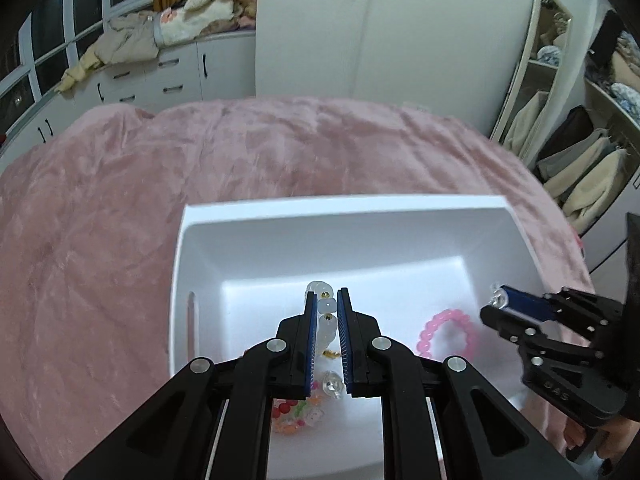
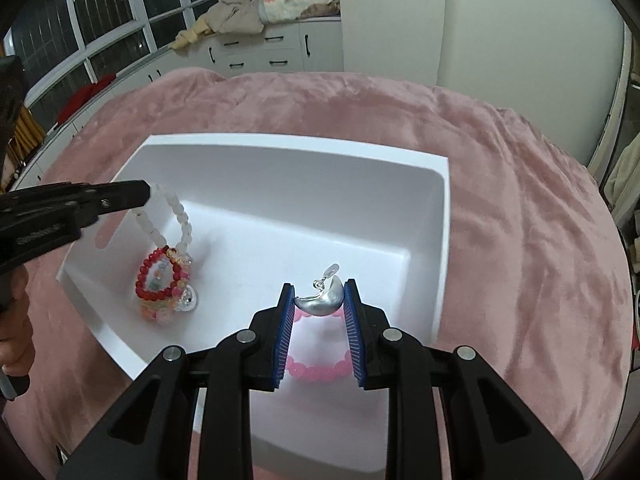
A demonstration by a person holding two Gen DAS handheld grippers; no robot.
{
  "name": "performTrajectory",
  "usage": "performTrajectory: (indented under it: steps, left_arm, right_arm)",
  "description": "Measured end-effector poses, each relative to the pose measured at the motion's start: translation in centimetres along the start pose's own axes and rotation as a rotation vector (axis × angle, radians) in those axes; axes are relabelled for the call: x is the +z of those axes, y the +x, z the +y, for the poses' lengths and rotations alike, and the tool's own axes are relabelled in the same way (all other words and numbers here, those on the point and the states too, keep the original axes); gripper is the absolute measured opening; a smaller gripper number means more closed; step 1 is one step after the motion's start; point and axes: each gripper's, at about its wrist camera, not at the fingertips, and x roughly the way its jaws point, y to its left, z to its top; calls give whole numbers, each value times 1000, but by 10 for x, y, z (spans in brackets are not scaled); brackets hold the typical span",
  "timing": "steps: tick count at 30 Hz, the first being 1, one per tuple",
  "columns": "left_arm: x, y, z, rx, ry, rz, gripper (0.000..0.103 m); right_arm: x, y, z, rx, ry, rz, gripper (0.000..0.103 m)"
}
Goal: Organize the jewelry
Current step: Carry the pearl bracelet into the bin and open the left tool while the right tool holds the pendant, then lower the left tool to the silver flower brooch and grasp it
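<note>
Bedroom with a pink plush blanket (image 2: 520, 200) spread over the bed, white drawers and a dark window behind. White tray (image 2: 304, 148) resting on the blanket. Left gripper (image 1: 326, 308) angled steeply down over the tray's left side, clamped tight on a frosted white bead bracelet (image 2: 176, 216) dangling onto a red bead bracelet (image 2: 149, 276) and a clear pendant near the left wall. Right gripper (image 2: 319, 300) pitched down at a like angle over the tray's near right corner, narrowly parted, pinching a silver crescent earring (image 2: 320, 300) just above a pink bead bracelet (image 2: 320, 370) lying on the tray floor. Bare hand (image 2: 14, 336) gripping the left handle.
</note>
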Motion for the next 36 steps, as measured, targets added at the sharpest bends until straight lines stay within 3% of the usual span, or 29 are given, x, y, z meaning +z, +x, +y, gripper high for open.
performTrajectory:
  steps: [7,14,16,18,20,22,23,26,29,32,36]
  left_arm:
    - [-10,22,6,20,-10,55,15]
    - [-11,21,15,22,-33,58,17]
    - [-11,16,15,31,-26,49,41]
    - [-12,5,15,33,-25,19,56]
    - [-17,-12,17,17,-33,-16,60]
    - [-29,-31,21,-31,-58,-53,83]
    - [-34,-39,22,-40,-65,-71,87]
    - [-65,-61,26,-86,-70,-103,88]
    - [-105,-72,28,-127,-72,-91,88]
    - [-154,-70,25,-142,-83,-36,87]
    - [-194,-59,16,-174,-80,24,84]
  right_arm:
    - [5,-7,7,25,-37,-49,25]
    - [3,5,17,32,-53,19,26]
    - [1,6,16,23,-41,21,29]
    - [-3,-5,16,56,-27,-10,38]
    - [-8,-23,17,69,-18,-67,73]
    - [-18,-48,17,83,-11,-144,93]
    - [-24,-59,17,87,-7,-175,97]
    - [-46,-83,19,146,0,-213,97]
    - [-66,-84,29,184,-23,-183,97]
    - [-80,-72,46,179,-65,-132,97]
    - [-85,-63,71,229,-94,-100,89]
